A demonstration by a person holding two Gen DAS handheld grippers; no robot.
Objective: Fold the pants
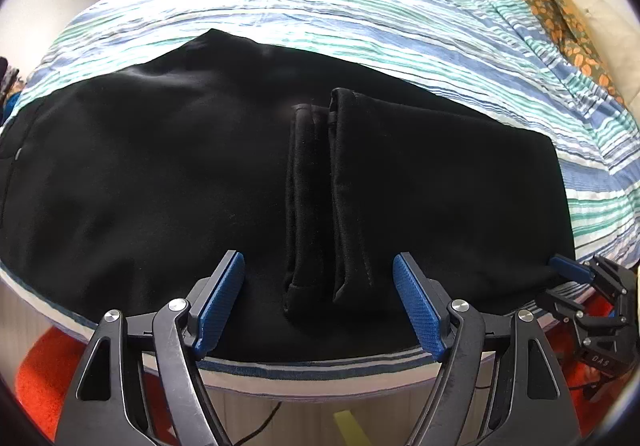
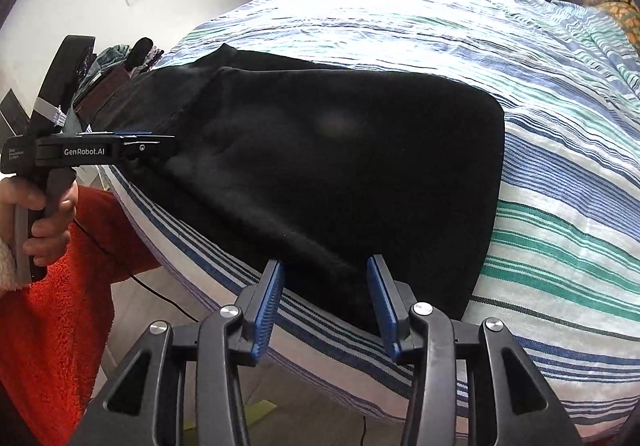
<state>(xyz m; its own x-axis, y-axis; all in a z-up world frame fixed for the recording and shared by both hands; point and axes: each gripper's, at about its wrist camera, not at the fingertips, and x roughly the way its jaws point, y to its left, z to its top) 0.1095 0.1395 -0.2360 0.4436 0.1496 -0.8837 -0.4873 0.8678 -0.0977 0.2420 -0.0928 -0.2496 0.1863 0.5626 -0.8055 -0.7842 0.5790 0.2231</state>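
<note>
Black pants (image 1: 160, 165) lie folded across the near edge of a bed, with the leg ends (image 1: 320, 197) doubled back on top in the middle. My left gripper (image 1: 318, 258) hovers open just before those leg ends, and its blue pads touch nothing. In the right wrist view the pants (image 2: 320, 145) form a dark slab. My right gripper (image 2: 325, 262) stands open at their near edge with the cloth lying between the pads, not pinched. The left gripper (image 2: 160, 143) shows side-on at the left, held in a hand. The right gripper (image 1: 576, 274) sits at the pants' right corner.
The striped blue, green and white bed sheet (image 1: 360, 17) runs back toward a bright window. An orange patterned blanket (image 1: 556, 9) and a white pillow (image 1: 600, 17) lie at the back right. An orange rug (image 2: 60, 306) and a black cable (image 2: 160, 294) lie on the floor below the bed edge.
</note>
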